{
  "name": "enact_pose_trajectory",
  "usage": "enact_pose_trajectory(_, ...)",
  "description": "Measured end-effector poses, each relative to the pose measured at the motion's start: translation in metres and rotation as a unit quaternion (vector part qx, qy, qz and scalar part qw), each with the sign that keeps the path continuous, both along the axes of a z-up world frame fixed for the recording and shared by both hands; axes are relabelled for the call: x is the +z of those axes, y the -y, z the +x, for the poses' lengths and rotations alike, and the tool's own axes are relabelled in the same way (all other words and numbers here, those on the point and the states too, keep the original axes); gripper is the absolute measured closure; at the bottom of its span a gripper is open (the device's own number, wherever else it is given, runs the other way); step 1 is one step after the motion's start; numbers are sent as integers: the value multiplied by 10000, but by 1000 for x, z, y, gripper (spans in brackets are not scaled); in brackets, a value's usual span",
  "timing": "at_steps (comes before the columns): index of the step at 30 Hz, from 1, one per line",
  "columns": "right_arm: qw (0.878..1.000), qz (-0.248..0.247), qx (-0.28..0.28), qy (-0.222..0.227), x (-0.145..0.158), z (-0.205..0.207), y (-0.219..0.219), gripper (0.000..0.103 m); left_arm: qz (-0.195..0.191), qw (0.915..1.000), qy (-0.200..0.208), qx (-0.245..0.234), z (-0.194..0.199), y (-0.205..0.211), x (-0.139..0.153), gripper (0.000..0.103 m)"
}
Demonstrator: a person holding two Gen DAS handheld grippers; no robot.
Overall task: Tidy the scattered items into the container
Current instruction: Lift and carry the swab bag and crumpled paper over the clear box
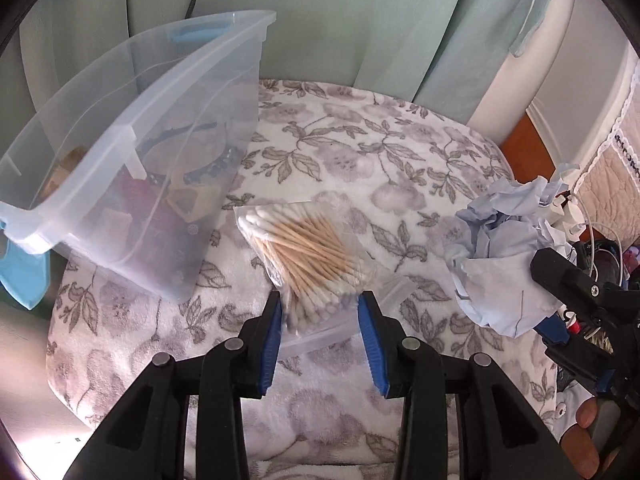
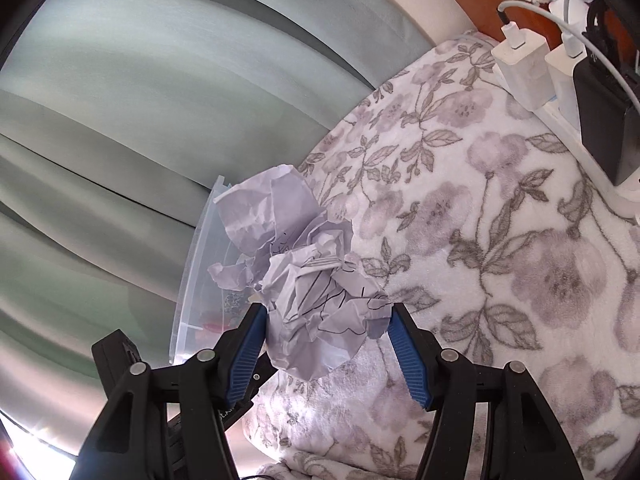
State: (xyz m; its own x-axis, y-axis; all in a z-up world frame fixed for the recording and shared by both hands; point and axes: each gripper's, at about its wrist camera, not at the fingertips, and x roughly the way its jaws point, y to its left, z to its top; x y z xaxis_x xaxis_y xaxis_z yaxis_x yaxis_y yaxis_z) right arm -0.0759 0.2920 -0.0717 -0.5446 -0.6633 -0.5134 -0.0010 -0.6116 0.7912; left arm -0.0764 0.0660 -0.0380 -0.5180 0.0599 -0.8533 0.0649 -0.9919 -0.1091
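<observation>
I see open blanket [image 1: 360, 152] right of the bin [image 1: 132, 136]; only the swab bag [image 1: 308, 256] lies beside it.

A clear, glossy plastic container [image 1: 132, 152] rests on a soft, fuzzy fleece blanket [image 1: 360, 152] with a matt floral print. A thin, shiny see-through plastic bag [image 1: 308, 256] holds cotton swabs with pale wooden sticks and fluffy white tips. The crumpled paper ball [image 2: 308, 292] looks dry, matt and sharply creased, and each finger pad [image 2: 408, 360] is ribbed blue rubber on matt black plastic.
</observation>
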Motion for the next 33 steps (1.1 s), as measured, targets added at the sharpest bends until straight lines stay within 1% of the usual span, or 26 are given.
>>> enact_pose_trajectory(6, 9995, -15, -91, -308, 30, 11, -2, 38, 41, 9993, -366, -68, 16, 2, 25, 64)
enact_pose_trajectory(14, 9965, 58, -273, -791, 75, 26, -3, 38, 141, 9959, -855, -257, 28, -3, 59, 64)
enact_pose_trajectory(19, 9934, 117, -309, -1096, 101, 37, 3, 38, 207, 9920, -1196, -349, 36, -4, 81, 64)
enact_pose_trajectory(24, 9889, 173, -304, -1446, 131, 48, 13, 38, 289, 9874, -1515, -354, 47, 5, 108, 64)
enact_pose_trajectory(27, 9859, 196, -289, -1635, 149, 54, 21, 38, 361, 9839, -1721, -312, 50, 12, 122, 64)
enact_pose_trajectory(33, 9821, 233, -243, -1856, 176, 57, 39, 38, 507, 9767, -2080, -140, 57, 29, 147, 64)
